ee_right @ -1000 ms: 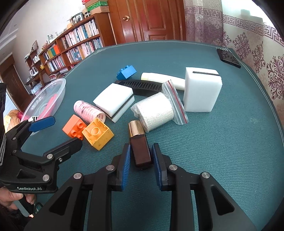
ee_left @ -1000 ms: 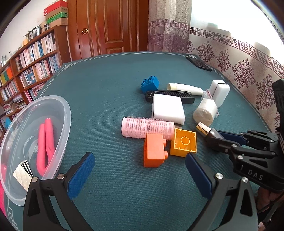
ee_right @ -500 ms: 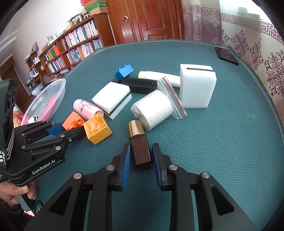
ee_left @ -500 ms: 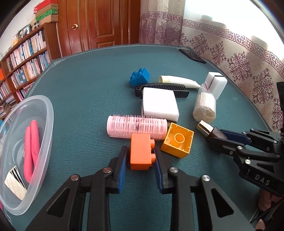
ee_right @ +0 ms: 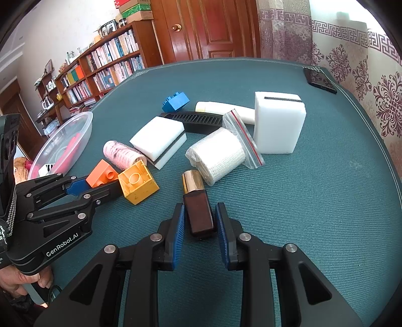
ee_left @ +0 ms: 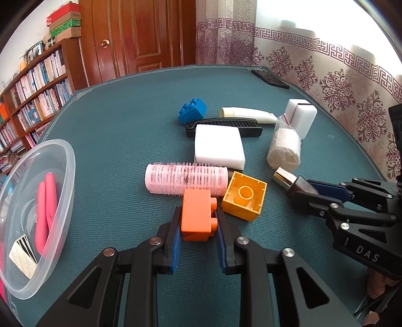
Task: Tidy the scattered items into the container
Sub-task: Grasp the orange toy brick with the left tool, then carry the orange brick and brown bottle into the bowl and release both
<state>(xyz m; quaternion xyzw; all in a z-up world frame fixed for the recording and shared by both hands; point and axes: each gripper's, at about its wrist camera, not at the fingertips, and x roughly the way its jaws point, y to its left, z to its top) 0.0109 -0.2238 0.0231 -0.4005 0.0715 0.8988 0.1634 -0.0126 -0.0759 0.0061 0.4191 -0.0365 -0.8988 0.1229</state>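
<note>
Teal table cover (ee_left: 120, 120), pale border line near its edge. Black phone (ee_left: 270, 79) at far right corner. Behind: brown panelled door (ee_left: 140, 37) with brass knob (ee_left: 103, 44); bookshelf (ee_left: 32, 83) packed with books, boxes (ee_left: 65, 22) stacked on top; patterned curtain (ee_left: 224, 32).

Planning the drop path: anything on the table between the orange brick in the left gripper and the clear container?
Nothing. In the left wrist view, only bare green table cover lies between the orange brick, held in the left gripper, and the clear container.
</note>
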